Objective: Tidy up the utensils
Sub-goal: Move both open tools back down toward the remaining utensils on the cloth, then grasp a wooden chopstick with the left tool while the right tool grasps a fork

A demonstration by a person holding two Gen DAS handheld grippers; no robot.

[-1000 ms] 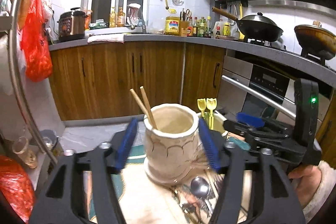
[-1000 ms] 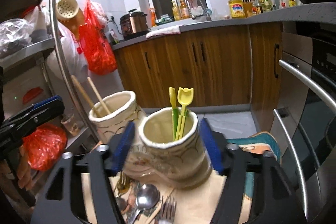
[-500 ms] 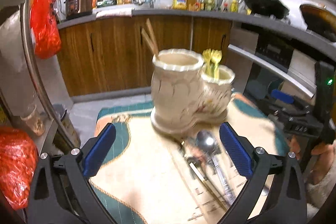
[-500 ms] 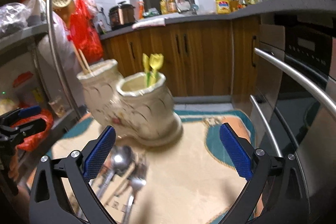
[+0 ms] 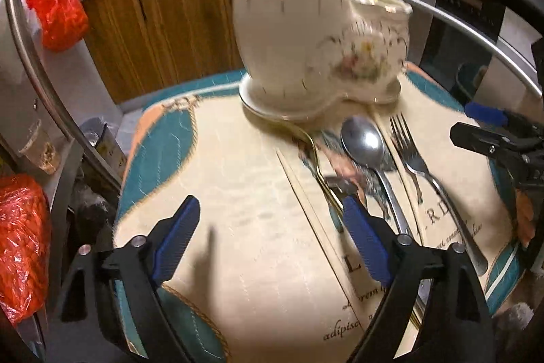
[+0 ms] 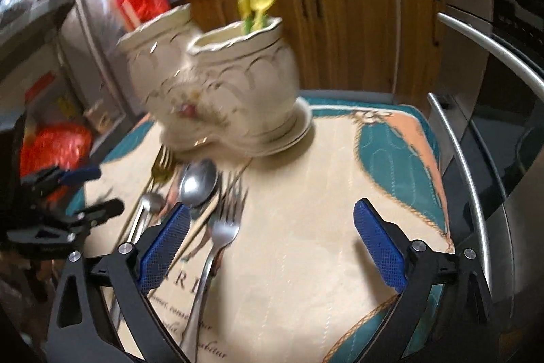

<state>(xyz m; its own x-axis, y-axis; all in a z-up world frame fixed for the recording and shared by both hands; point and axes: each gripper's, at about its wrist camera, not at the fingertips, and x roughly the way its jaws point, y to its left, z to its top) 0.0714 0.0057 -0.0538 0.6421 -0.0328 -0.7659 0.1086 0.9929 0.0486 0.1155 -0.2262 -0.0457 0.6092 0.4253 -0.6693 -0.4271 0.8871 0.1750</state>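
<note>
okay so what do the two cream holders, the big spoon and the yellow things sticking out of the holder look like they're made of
Cream holders: apparently glazed ceramic, with a glossy sheen, gold trim lines and a painted flower.
Big spoon: polished metal, probably stainless steel; its bowl reflects the room like a mirror.
Yellow utensils: likely plastic, with flat, matte, uniform colour, though blur leaves this open.
</note>
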